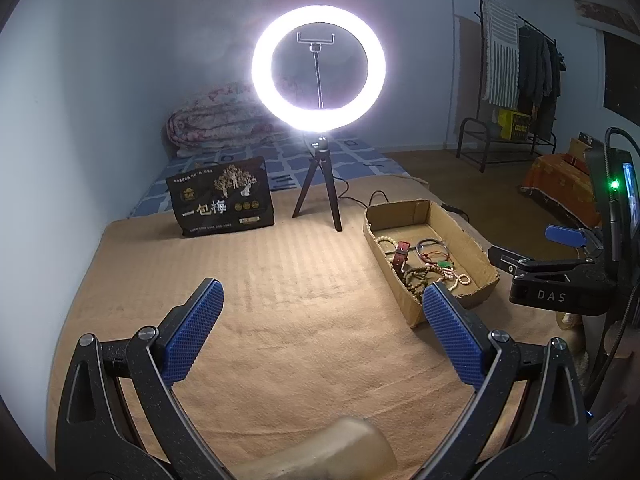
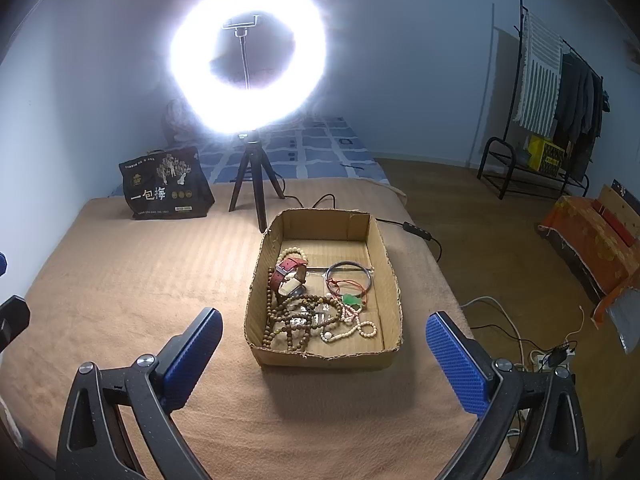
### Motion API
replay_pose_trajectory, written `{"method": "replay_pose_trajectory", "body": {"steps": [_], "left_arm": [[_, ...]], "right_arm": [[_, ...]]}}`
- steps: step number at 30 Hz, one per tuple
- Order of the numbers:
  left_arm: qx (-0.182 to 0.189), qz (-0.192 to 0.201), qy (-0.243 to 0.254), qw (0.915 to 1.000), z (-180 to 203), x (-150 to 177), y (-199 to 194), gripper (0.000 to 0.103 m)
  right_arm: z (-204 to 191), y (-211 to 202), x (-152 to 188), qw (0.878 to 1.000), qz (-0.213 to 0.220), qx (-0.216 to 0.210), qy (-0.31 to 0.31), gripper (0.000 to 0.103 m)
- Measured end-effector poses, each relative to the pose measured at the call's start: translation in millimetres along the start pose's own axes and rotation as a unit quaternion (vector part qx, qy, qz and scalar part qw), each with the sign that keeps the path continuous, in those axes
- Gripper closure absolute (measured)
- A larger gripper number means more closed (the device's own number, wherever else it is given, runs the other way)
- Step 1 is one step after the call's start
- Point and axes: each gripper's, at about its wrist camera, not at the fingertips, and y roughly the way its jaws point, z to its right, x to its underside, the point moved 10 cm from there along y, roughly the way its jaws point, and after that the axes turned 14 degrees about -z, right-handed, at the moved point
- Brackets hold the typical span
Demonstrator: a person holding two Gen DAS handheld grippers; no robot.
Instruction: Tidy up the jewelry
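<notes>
A shallow cardboard box (image 2: pixel 394 280) (image 1: pixel 472 248) rests on a tan blanket and holds the jewelry. Inside lie a red-strapped watch (image 2: pixel 290 274), brown wooden bead strands (image 2: pixel 296 320), a pale bead necklace (image 2: pixel 352 330), a dark bangle (image 2: pixel 350 270) and a green pendant on red cord (image 2: pixel 351 300). My right gripper (image 2: pixel 324 346) hovers open just in front of the box's near wall, nothing between its blue pads. My left gripper (image 1: pixel 322 316) is open over bare blanket, left of the box. The right gripper's body (image 1: pixel 560 276) shows at the left wrist view's right edge.
A lit ring light on a small tripod (image 2: pixel 250 184) stands behind the box, its cable (image 2: pixel 416 228) trailing right. A black snack bag (image 1: pixel 222 200) stands at the back left. Beyond lie a blue quilt (image 2: pixel 312 148), a clothes rack (image 2: pixel 560 92) and floor cables (image 2: pixel 504 328).
</notes>
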Motion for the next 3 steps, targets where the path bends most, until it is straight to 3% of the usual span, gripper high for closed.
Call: {"method": "replay_pose_trajectory", "body": {"steps": [3], "left_arm": [[0.002,-0.001,-0.001,1.0000,0.1,0.4,0.0,0.001]], "right_arm": [[-0.1,2.4,1.9,1.000,-0.003,0.001,-0.002,0.000]]}}
